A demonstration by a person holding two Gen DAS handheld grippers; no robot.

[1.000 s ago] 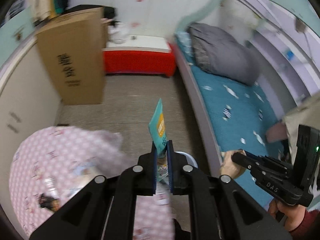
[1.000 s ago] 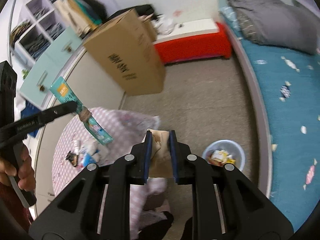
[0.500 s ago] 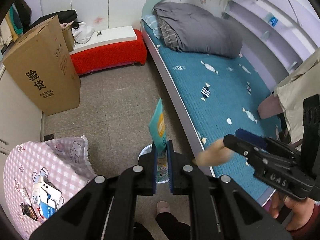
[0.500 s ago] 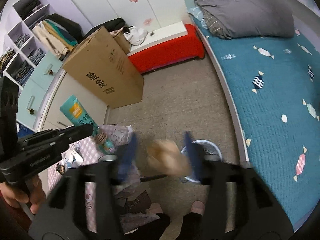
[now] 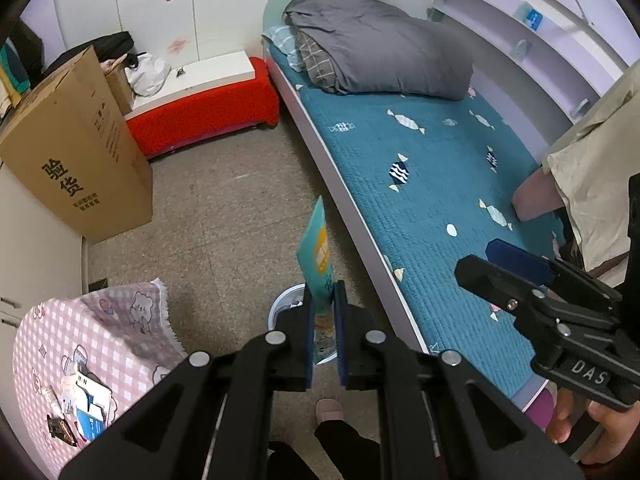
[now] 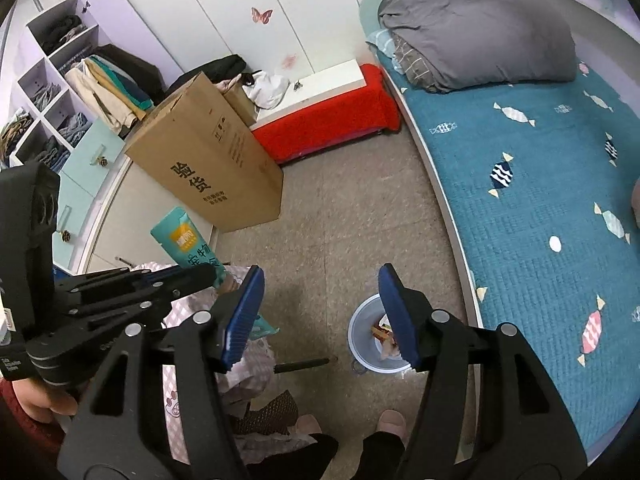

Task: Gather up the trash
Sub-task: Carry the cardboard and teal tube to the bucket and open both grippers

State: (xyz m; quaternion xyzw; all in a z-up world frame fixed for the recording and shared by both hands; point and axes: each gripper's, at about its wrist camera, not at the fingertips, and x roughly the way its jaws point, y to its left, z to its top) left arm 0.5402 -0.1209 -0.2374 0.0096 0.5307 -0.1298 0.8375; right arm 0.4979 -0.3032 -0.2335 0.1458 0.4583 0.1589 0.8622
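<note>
My left gripper is shut on a teal snack packet that sticks up out of its jaws. Right below it, half hidden by the fingers, stands a pale blue bin on the floor. The right wrist view shows the same bin with scraps of trash inside. My right gripper hangs above the floor just left of the bin; its jaws are opening and nothing is between them. At left in that view is the left gripper with the packet.
A tall cardboard box stands at left and a red bench at the back. A bed with a teal cover runs along the right. A pink checked cloth carries small packets. The person's slipper is near the bin.
Both grippers swung away from the pink cloth to above the bin. The right gripper opened and the tan crumpled piece left its jaws. The left gripper kept the packet.
</note>
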